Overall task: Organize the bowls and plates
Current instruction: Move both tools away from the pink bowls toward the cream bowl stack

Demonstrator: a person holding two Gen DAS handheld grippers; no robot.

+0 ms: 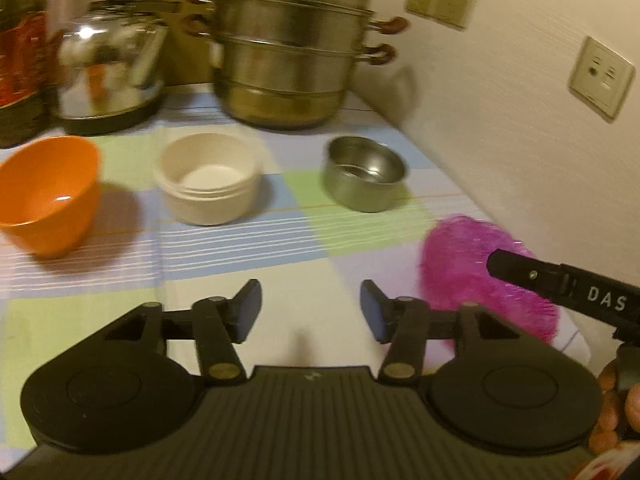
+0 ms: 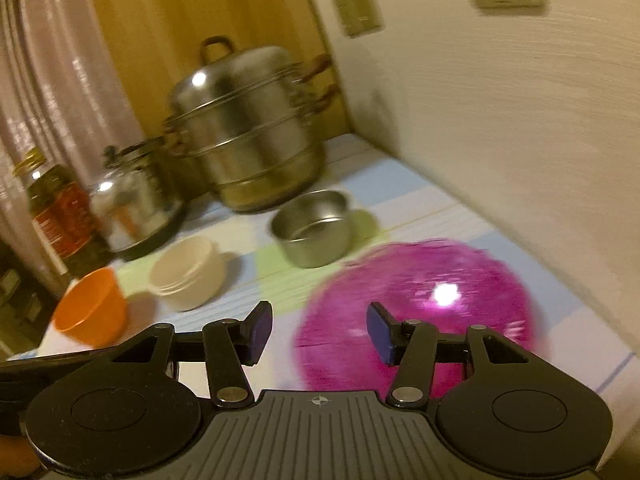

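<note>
Bowls: an orange bowl [image 1: 48, 196], a cream bowl stack [image 1: 208, 180] and a steel bowl [image 1: 364, 174] are set in a row, apart from one another, on the checked tablecloth [image 1: 240, 256].
Pink plate: a translucent pink plate [image 2: 424, 312] lies nearest the wall, just beyond the right gripper [image 2: 319, 332].
Background: a steamer pot [image 1: 292, 48], a kettle [image 1: 112, 64] and a jar [image 1: 20, 60] are seen behind the row.
Step in hand: an approach is judged; nothing is gripped.
Next move: a rim must be brought between the pads and closed upon, the plate probably first.
Left gripper [image 1: 311, 312]: the fingers are spread wide over bare cloth; nothing is touched.
Right gripper: the fingers are spread wide; contact with the plate cannot be told through blur.
</note>
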